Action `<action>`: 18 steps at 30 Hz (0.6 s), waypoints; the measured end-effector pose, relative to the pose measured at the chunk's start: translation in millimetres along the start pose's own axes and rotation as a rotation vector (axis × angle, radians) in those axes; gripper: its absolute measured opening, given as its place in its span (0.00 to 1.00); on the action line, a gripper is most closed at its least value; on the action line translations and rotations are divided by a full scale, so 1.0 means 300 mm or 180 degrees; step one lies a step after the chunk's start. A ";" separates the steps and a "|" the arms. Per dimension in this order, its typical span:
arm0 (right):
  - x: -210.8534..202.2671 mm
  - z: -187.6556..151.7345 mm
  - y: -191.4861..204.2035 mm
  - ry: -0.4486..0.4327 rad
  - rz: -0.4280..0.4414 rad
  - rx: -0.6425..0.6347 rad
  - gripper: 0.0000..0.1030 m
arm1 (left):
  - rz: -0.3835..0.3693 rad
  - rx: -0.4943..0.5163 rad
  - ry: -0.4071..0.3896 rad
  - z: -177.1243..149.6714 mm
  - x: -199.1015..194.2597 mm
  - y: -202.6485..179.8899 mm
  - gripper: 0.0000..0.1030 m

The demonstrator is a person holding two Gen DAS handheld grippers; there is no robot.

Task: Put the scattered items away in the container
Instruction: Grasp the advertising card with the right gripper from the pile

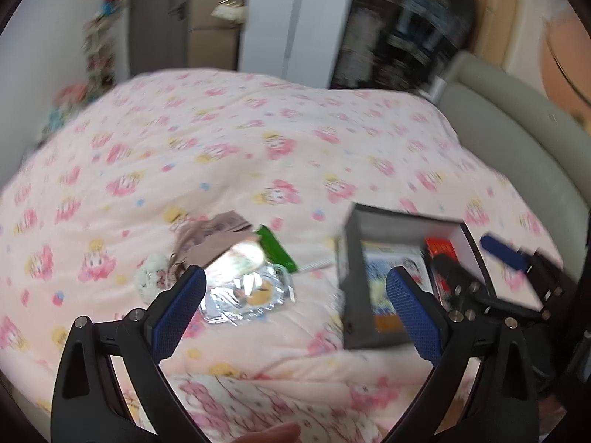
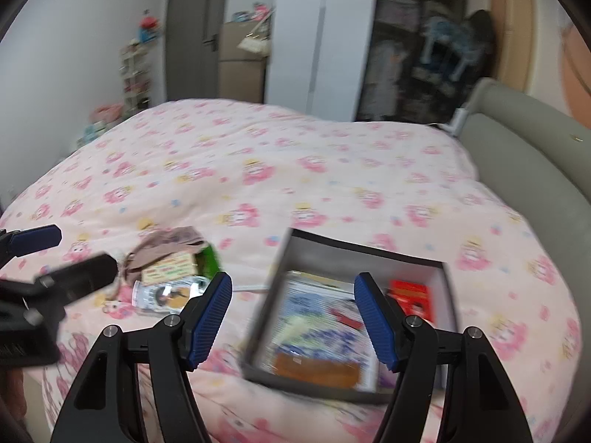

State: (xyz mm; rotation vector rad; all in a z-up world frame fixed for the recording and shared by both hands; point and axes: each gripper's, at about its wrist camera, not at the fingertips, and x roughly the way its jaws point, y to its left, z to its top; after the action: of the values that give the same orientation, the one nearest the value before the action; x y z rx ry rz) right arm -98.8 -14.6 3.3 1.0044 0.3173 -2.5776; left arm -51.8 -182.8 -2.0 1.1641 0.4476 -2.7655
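Note:
A grey open box [image 1: 351, 269] [image 2: 266, 306] sits on the pink flowered quilt and holds a printed booklet [image 2: 317, 328] and a red packet [image 2: 412, 297]. Left of it lies a pile: a shiny foil packet [image 1: 247, 295] [image 2: 166, 297], a green packet [image 1: 277, 247] [image 2: 208, 260], a beige cloth [image 1: 210, 236] [image 2: 166, 241] and a small card [image 2: 170, 267]. My left gripper [image 1: 295, 310] is open and empty, above the quilt between pile and box. My right gripper [image 2: 291, 319] is open and empty over the box's left side.
The bed's grey padded headboard [image 2: 535, 155] runs along the right. A white cord [image 1: 314, 265] lies between pile and box. A small plush charm [image 1: 151, 277] lies left of the pile. Shelves, a door and a dark wardrobe stand beyond the bed.

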 end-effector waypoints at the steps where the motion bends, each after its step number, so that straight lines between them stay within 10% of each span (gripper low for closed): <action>1: 0.034 0.007 0.016 0.0065 0.0071 -0.0005 0.64 | -0.0008 -0.0142 0.0042 0.006 0.029 0.041 0.95; 8: 0.350 -0.009 0.190 0.0736 0.0634 -0.0009 0.56 | -0.0054 -0.1066 0.0596 -0.034 0.299 0.360 0.81; 18: 0.700 -0.058 0.302 0.1333 0.0455 -0.0056 0.56 | -0.0300 -0.1025 0.1560 -0.096 0.598 0.565 0.68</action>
State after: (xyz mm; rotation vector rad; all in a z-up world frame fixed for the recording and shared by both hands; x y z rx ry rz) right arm -195.5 -142.8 -160.6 1.5005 0.3575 -2.2195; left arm -122.2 -332.3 -187.4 1.7550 0.9716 -2.3274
